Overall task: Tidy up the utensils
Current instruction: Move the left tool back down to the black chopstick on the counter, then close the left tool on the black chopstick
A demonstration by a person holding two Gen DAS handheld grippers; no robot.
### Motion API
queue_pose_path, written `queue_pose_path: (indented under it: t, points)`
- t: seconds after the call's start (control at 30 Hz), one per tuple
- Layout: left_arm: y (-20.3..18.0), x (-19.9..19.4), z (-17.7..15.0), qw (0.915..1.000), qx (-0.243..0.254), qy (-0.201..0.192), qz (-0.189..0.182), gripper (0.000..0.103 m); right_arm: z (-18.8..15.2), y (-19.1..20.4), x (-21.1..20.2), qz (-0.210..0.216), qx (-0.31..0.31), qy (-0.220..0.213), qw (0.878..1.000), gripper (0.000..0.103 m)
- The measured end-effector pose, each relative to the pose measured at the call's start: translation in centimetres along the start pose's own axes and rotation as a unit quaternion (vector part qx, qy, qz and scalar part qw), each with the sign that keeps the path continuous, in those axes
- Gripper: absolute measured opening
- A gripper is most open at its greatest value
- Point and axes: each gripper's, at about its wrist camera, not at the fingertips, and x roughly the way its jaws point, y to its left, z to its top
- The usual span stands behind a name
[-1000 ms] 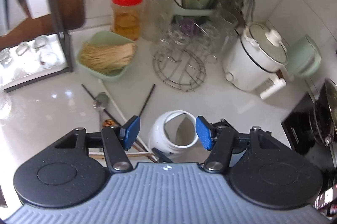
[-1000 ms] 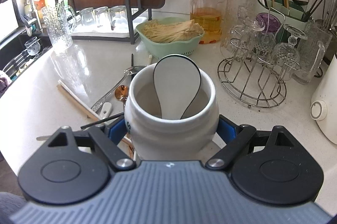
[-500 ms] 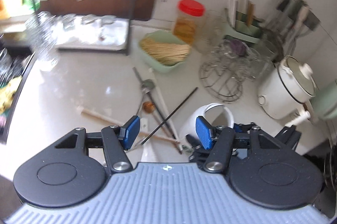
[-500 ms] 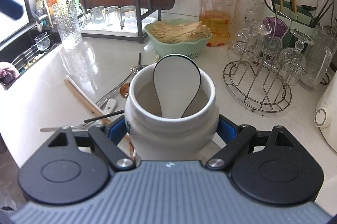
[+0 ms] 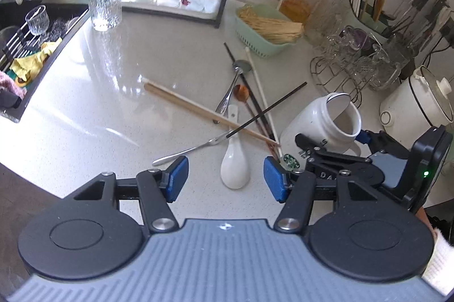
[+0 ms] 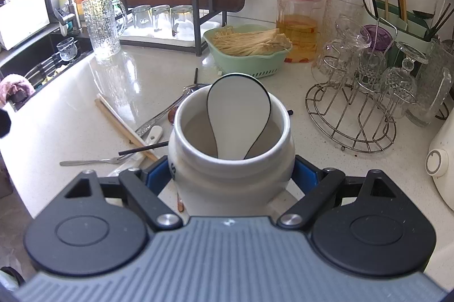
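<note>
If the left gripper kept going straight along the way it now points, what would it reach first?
Most likely the white ceramic spoon lying on the counter: its bowl sits between the open left gripper fingers, directly ahead. Depth is hard to judge, so the gap is uncertain.

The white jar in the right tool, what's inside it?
One white spoon with a dark rim stands in the white jar, bowl end up above the mouth. Its handle end and the jar's bottom are hidden by the wall.
</note>
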Motion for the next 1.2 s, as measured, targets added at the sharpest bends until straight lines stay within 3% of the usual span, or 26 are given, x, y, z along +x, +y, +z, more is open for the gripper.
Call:
queue_pose_path:
  t: [0.3,0.6,0.93,1.2]
  points:
    - [1.2,3.9,1.5,0.9992,0.025,0.025,-0.018,0.063,0.2,0.2,0.1,-0.015,0.013,0.01,1.0,0.091]
    - [0.5,10.1,5.3,0.9921,0.084,0.056,-0.075,0.059,0.3,0.5,-0.1,-0.033,0.027,0.023,0.999,0.091]
    - [-4.3,17.3,10.0,0.9733,0.156,0.093,-0.141,0.045,0.2,0.4,-0.3,-0.044,0.038,0.031,0.998,0.091]
    - [-8.7,22.6,12.7,0.9596,0.207,0.112,-0.154,0.041,0.3,0.4,-0.2,-0.05,0.045,0.035,0.997,0.091]
